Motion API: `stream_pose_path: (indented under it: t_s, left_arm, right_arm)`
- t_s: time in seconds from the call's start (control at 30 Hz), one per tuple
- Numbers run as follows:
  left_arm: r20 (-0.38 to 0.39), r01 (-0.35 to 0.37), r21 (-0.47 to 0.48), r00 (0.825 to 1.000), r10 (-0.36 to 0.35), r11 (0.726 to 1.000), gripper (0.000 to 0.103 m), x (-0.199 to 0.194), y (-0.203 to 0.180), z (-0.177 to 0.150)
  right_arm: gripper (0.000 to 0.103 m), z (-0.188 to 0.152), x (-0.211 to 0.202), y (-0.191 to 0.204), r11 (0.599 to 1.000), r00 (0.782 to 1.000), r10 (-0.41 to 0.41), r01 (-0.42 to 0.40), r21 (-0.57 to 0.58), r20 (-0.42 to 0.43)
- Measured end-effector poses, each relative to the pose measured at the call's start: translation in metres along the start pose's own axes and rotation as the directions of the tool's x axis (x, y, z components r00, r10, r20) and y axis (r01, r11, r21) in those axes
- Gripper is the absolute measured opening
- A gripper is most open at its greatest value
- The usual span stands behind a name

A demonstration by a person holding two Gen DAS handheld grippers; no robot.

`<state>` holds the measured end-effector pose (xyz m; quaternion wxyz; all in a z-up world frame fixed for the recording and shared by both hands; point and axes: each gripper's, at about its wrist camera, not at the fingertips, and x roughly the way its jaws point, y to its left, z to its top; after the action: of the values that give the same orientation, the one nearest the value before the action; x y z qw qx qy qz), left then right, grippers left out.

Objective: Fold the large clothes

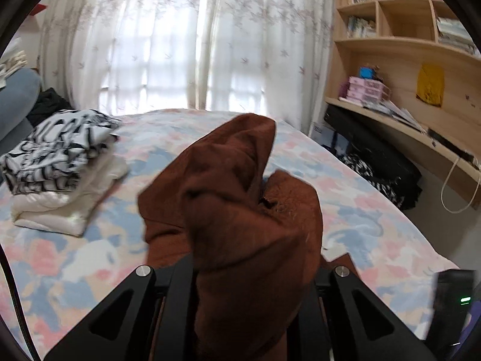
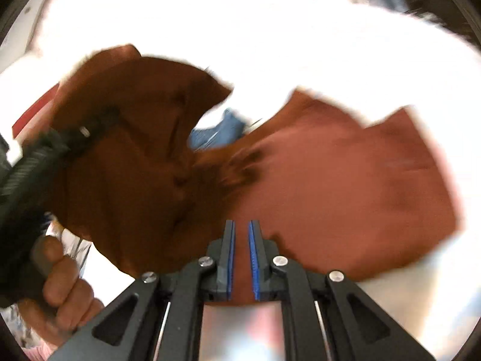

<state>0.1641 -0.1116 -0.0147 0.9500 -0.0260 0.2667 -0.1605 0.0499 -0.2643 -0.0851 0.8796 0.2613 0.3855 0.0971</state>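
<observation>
The left gripper (image 1: pixel 255 270) is clamped on a bunched rust-brown garment (image 1: pixel 240 210) lifted above the floral bedsheet (image 1: pixel 345 186); the right gripper (image 2: pixel 241 225) is closed with nothing between its blue pads (image 2: pixel 231 258), the garment beyond, folded clothes (image 1: pixel 57 162) far left

A home bedroom: floral-sheeted bed (image 1: pixel 345 186), sheer window curtains (image 1: pixel 180 45), wooden bookshelves (image 1: pixel 399 39).

Left wrist view faces window across bed (image 1: pixel 345 180); right wrist close on shared brown garment (image 2: pixel 345 180)
</observation>
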Motion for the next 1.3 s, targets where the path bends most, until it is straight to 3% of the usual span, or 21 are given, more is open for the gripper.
stream_pose_path:
  t_s: [0.1, 0.27, 0.33, 0.43, 0.53, 0.67, 0.8, 0.9, 0.97, 1.13, 1.3]
  left_arm:
    - [-0.031, 0.027, 0.024, 0.999, -0.027, 0.999, 0.012, 0.018, -0.044, -0.004]
    - [-0.029, 0.035, 0.110, 0.999, -0.032, 0.993, 0.012, 0.048, -0.110, -0.030]
    - [-0.104, 0.042, 0.154, 0.994, -0.026, 0.987, 0.012, 0.068, -0.129, -0.052]
    - [-0.241, 0.058, 0.198, 0.971, -0.009, 0.978, 0.012, 0.096, -0.145, -0.092]
    - [-0.255, 0.040, 0.264, 0.966, 0.030, 0.964, 0.012, 0.105, -0.155, -0.112]
    - [-0.284, 0.075, 0.181, 0.959, -0.020, 0.981, 0.012, 0.106, -0.144, -0.103]
    - [-0.320, 0.162, -0.004, 0.935, -0.155, 0.987, 0.012, 0.100, -0.124, -0.084]
    - [-0.309, 0.244, -0.196, 0.904, -0.296, 0.950, 0.012, 0.093, -0.095, -0.065]
    - [-0.294, 0.272, -0.259, 0.892, -0.344, 0.927, 0.012, 0.090, -0.083, -0.056]
    - [-0.290, 0.293, -0.345, 0.870, -0.398, 0.892, 0.012, 0.088, -0.073, -0.051]
    - [-0.289, 0.296, -0.350, 0.868, -0.403, 0.889, 0.012, 0.087, -0.072, -0.050]
  right_arm:
    - [0.009, 0.001, -0.035, -0.038, 0.995, 0.994, -0.075, 0.069, 0.073, 0.077]
    - [0.009, -0.002, -0.058, -0.076, 0.981, 0.985, -0.124, 0.103, 0.164, 0.122]
    - [0.009, -0.006, -0.059, -0.088, 0.975, 0.984, -0.132, 0.108, 0.192, 0.120]
    - [0.009, -0.014, -0.061, -0.101, 0.969, 0.986, -0.135, 0.111, 0.219, 0.102]
    - [0.009, -0.018, -0.057, -0.113, 0.965, 0.988, -0.139, 0.118, 0.235, 0.074]
    - [0.009, -0.019, -0.056, -0.120, 0.964, 0.991, -0.118, 0.100, 0.247, 0.056]
    - [0.009, -0.017, -0.055, -0.119, 0.969, 0.993, -0.106, 0.090, 0.231, 0.059]
    - [0.009, -0.010, -0.050, -0.119, 0.974, 0.996, -0.072, 0.061, 0.218, 0.044]
    - [0.009, -0.001, -0.045, -0.114, 0.978, 0.998, -0.045, 0.036, 0.206, 0.037]
    - [0.009, 0.040, -0.005, -0.104, 0.973, 0.993, 0.109, -0.099, 0.209, -0.035]
    - [0.009, 0.078, 0.064, -0.108, 0.951, 0.961, 0.228, -0.184, 0.250, -0.158]
